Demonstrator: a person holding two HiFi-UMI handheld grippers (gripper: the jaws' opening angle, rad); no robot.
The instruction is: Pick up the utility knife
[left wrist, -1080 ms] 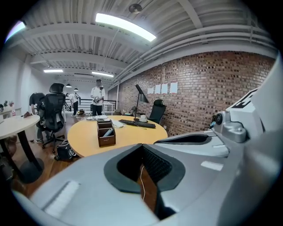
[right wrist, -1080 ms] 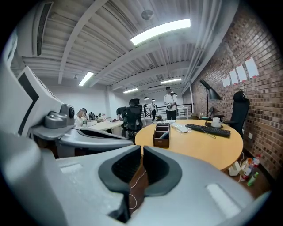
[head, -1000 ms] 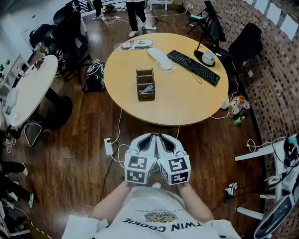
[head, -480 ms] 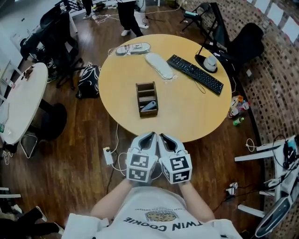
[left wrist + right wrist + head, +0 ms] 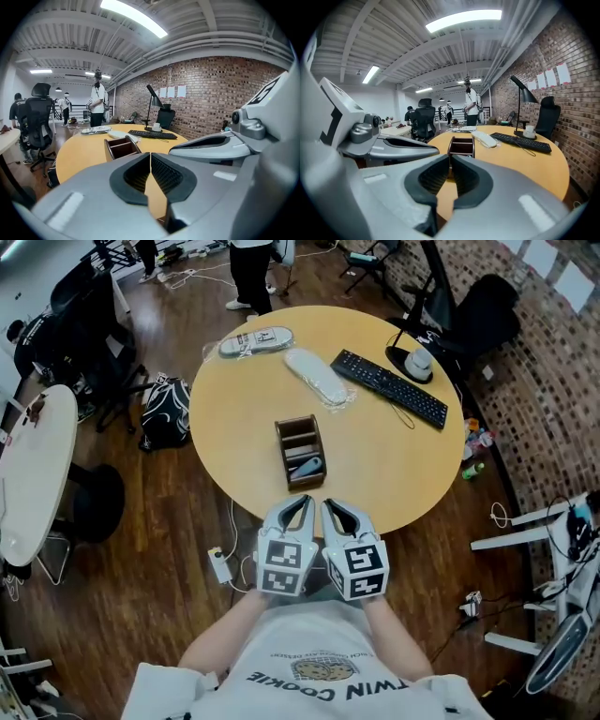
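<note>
Both grippers are held side by side, close in front of the person's chest, over the wooden floor at the near edge of the round yellow table [image 5: 234,465]. The left gripper [image 5: 298,508] is seen with its jaws just opening: only a thin slit of light shows between the tips, and nothing is caught between them. The right gripper [image 5: 336,510] is seen with its jaws drawn together at the tips, and nothing is gripped there either. The marker cubes of both are turned up toward the head camera.

The utility knife [image 5: 307,467] is found lying in the brown wooden organizer box [image 5: 282,454], in the compartment nearest the person, slanted across it. The box is stood on the table just beyond the gripper tips, apart from both, and it shows straight ahead past the jaws in each gripper view.

Farther back on the table a black keyboard [image 5: 389,379] is laid at an angle, with a desk lamp [image 5: 413,359] standing at its far right end. A white wrapped object [image 5: 319,376] is set to the left of the keyboard, and a flat packaged item [image 5: 256,340] lies near the far left rim. A dark backpack [image 5: 167,414] is slumped on the floor left of the table, and a white power strip [image 5: 221,564] is spotted on the floor just left of the grippers. A standing person's legs [image 5: 248,273] are glimpsed beyond the table.
</note>
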